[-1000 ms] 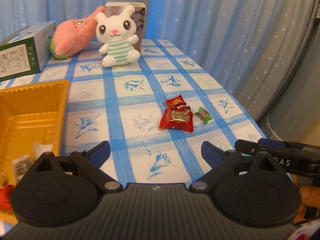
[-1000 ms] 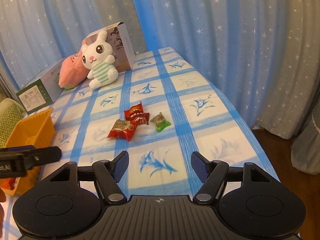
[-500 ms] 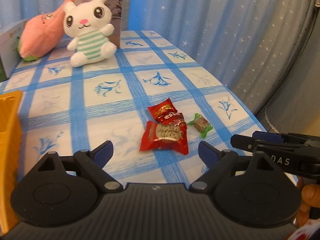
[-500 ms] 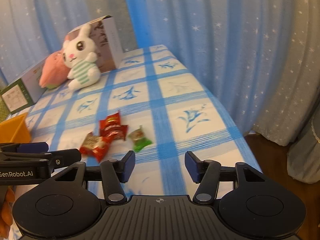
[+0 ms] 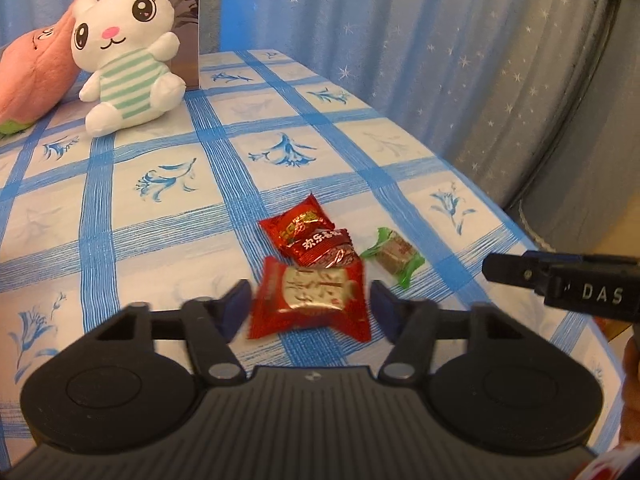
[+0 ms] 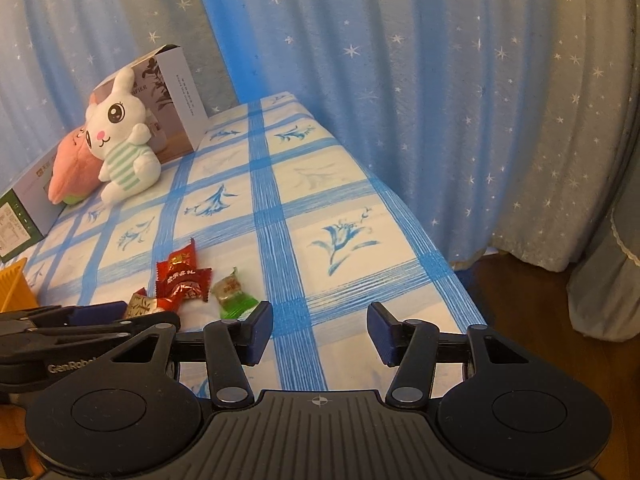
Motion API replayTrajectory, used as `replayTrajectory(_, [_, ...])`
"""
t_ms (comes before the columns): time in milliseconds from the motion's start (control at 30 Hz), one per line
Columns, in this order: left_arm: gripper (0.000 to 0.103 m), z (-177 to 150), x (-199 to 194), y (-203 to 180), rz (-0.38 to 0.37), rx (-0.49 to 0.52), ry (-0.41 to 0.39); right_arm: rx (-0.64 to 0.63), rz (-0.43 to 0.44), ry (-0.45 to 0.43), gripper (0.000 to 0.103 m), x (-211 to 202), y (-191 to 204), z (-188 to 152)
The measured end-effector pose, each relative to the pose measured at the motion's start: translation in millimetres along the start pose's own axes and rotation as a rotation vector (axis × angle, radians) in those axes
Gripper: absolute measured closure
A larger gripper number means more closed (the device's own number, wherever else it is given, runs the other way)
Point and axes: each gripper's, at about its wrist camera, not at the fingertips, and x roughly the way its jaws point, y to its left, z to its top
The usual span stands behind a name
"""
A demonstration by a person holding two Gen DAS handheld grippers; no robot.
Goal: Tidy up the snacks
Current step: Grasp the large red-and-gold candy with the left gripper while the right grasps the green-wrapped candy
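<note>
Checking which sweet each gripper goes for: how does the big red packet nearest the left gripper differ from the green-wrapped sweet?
The red packet is larger and flat, with a silver panel; the green-wrapped sweet is a small block with twisted ends. The red packet lies between the closing jaws of the left gripper, and touches another red packet; the green sweet lies apart, with no gripper around it. Both rest on the checked tablecloth.

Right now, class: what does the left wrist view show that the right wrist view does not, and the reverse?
Left wrist only: the left gripper closing around the nearest red snack, seen whole.
Right wrist only: the right gripper over bare tablecloth, the green box, the yellow tray.
Both: white rabbit toy, green candy.
</note>
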Motion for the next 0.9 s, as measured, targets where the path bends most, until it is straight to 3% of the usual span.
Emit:
replayTrajectory(133, [0.059,-2.8,-2.8,0.0,-0.010,0.007,-0.006,-0.018,0.016,-0.004,0.050,3.4,4.1,0.7])
replayTrajectory(233, [0.061,-5.4,-8.4,0.4,-0.004,0.007,-0.006,-0.045,0.048,-0.014,0.051,6.2,11.0,1.5])
replayTrajectory(600, [0.062,-4.8,-57.0,15.5,0.037,-0.081,-0.070,-0.191,0.154,-0.015,0.062,33.1,41.8,3.5])
replayTrajectory(900, [0.062,-5.5,-72.6,18.1,0.038,-0.102,-0.081,-0.280,0.134,-0.006,0.072,56.9,54.6,-0.1])
